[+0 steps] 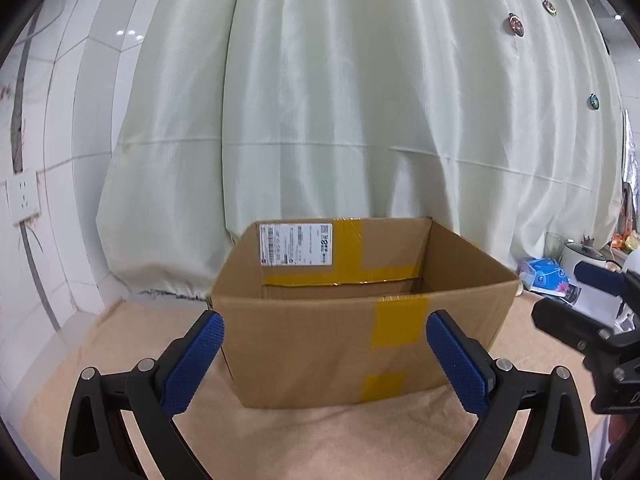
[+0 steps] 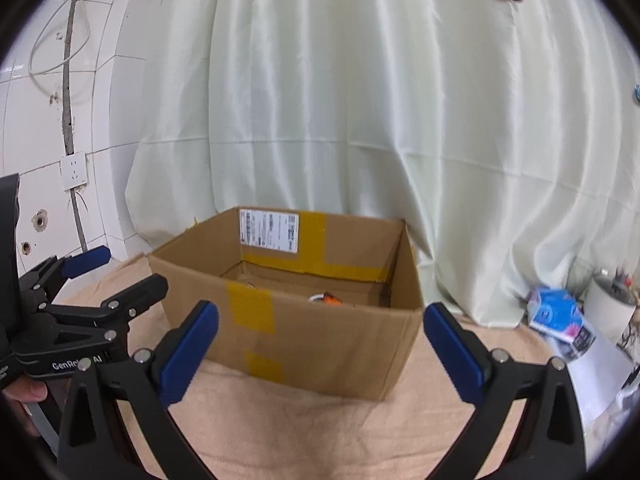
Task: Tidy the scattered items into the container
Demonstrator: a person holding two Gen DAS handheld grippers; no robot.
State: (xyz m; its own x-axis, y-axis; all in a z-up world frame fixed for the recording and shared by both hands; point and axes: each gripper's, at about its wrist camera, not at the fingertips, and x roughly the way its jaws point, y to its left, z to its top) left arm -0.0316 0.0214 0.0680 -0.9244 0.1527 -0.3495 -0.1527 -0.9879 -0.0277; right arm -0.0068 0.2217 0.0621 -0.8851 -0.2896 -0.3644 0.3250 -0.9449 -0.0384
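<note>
An open cardboard box [image 1: 320, 344] with yellow tape stands on a tan cloth [image 1: 280, 440], straight ahead of my left gripper [image 1: 324, 356], which is open and empty. In the right wrist view the box [image 2: 320, 352] is ahead and slightly left of my right gripper [image 2: 320, 344], also open and empty. Inside the box an orange and white item [image 2: 326, 299] shows behind the front wall. My right gripper appears at the right edge of the left wrist view [image 1: 576, 296], and my left gripper at the left of the right wrist view [image 2: 120, 276]; both are open.
A pale green curtain [image 1: 340, 120] hangs behind the box. A white tiled wall with a socket [image 1: 24, 198] is on the left. A blue tissue pack [image 2: 556, 314], a white pot [image 2: 612, 300] and other clutter lie at the right.
</note>
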